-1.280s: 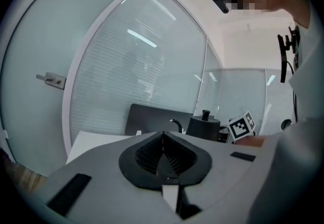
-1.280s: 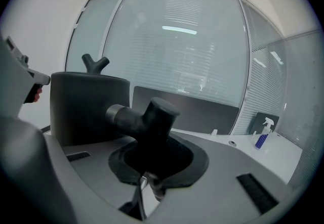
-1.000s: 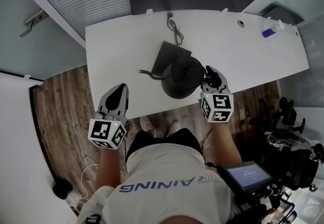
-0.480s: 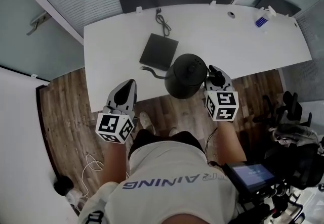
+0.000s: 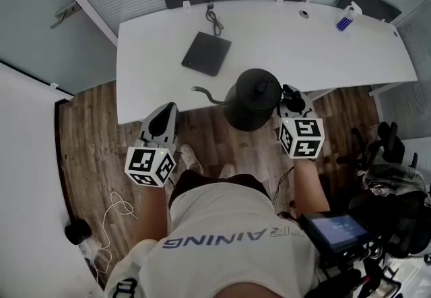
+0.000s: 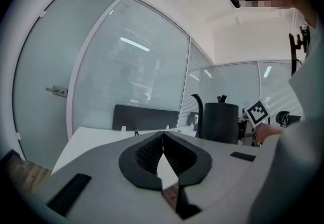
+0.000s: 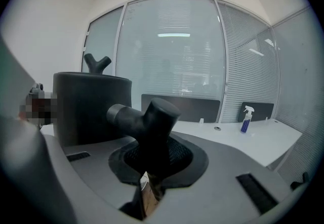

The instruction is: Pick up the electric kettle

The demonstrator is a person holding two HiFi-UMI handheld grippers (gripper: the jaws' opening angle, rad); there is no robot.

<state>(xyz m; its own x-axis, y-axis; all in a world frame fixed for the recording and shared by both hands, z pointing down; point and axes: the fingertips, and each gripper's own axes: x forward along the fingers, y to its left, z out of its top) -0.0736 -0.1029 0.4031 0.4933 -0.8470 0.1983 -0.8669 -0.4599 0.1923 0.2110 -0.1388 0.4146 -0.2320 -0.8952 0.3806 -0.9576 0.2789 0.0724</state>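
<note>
Right gripper (image 5: 289,96): jaws clamped on the handle (image 7: 151,117) of the black electric kettle (image 5: 252,98), with the handle's vertical bar between the pads. The grip sits at the kettle's 3 o'clock in the head view.

Left gripper (image 5: 166,114): jaws closed together with nothing between them, at roughly 8 o'clock of the kettle, well apart from it.

Kettle position: off its square black base (image 5: 205,53), which is left on the white desk (image 5: 350,54) at the kettle's 11 o'clock. The kettle is seen over the desk's near edge, partly above the wood floor (image 5: 87,155), upright, with the gooseneck spout (image 5: 205,93) pointing to 9 o'clock. No contact with the desk can be made out, so it is judged airborne and carried by the handle alone.

Progress: grasp done, separation from the base done. The pick-up is judged essentially complete, and only a steady hold is left. The weight hangs to one side of the grip, so tilt should be watched.
</note>
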